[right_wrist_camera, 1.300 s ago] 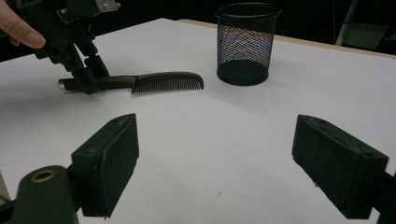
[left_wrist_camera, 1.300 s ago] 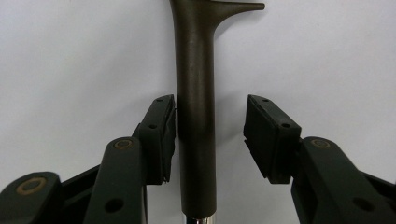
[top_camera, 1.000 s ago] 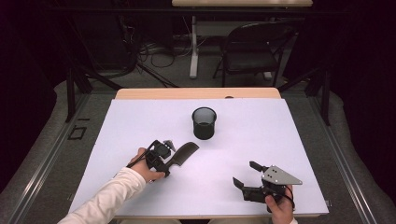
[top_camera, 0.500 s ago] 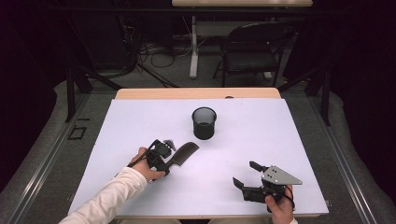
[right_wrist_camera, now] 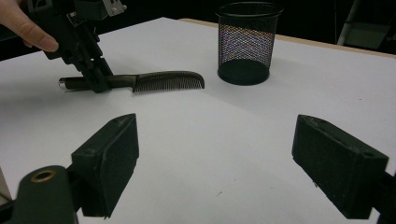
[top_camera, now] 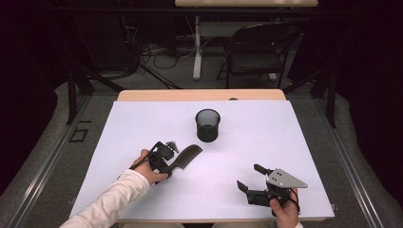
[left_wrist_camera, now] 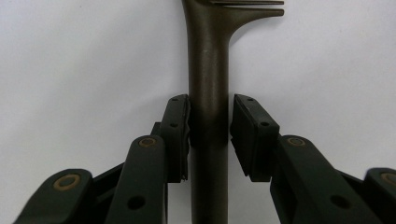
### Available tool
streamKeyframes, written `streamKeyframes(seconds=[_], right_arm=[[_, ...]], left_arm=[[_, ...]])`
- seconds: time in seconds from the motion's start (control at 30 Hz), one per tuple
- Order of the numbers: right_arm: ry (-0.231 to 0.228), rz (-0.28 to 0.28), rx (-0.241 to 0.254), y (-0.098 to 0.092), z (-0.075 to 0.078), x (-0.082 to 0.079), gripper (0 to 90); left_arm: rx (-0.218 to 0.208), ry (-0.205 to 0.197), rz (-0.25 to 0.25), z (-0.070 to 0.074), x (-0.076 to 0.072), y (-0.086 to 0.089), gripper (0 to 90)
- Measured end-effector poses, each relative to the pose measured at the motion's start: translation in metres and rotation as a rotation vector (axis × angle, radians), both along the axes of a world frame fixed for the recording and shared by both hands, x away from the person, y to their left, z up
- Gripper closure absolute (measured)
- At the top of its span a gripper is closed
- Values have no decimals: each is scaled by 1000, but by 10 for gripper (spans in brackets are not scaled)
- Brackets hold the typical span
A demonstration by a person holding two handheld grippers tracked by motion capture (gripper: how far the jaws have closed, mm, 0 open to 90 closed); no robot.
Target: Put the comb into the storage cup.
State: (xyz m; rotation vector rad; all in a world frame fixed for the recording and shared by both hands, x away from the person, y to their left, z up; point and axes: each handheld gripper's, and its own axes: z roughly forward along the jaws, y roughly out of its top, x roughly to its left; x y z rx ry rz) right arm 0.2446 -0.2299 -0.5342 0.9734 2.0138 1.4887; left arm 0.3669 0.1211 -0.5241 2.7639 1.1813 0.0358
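A dark comb (top_camera: 186, 156) lies flat on the white table (top_camera: 285, 137), left of centre, with its teeth end towards a black mesh cup (top_camera: 207, 124). My left gripper (top_camera: 172, 164) points down over the comb's handle. In the left gripper view the comb handle (left_wrist_camera: 208, 60) runs up between the two pads, and the jaws have just been closing until both pads meet its sides. My right gripper (top_camera: 248, 175) rests near the front right edge, open, with nothing between its fingers. From the right gripper view (right_wrist_camera: 215, 154), the comb (right_wrist_camera: 168, 80) and the mesh cup (right_wrist_camera: 247, 42) lie farther off.
The mesh cup stands upright near the table's middle, a short way beyond the comb's tip. A black chair (top_camera: 256, 47) and cables on the floor lie beyond the table's far edge. Bare white surface stretches between the two grippers.
None of the hands, the comb or the cup has visibly moved in the high view.
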Motion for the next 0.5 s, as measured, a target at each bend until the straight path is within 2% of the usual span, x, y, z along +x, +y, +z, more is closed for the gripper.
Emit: streamKeyframes(seconds=[0.5], right_arm=[[1, 1, -1, 0, 0, 0, 146]], left_arm=[[4, -11, 3, 0, 0, 0, 699]])
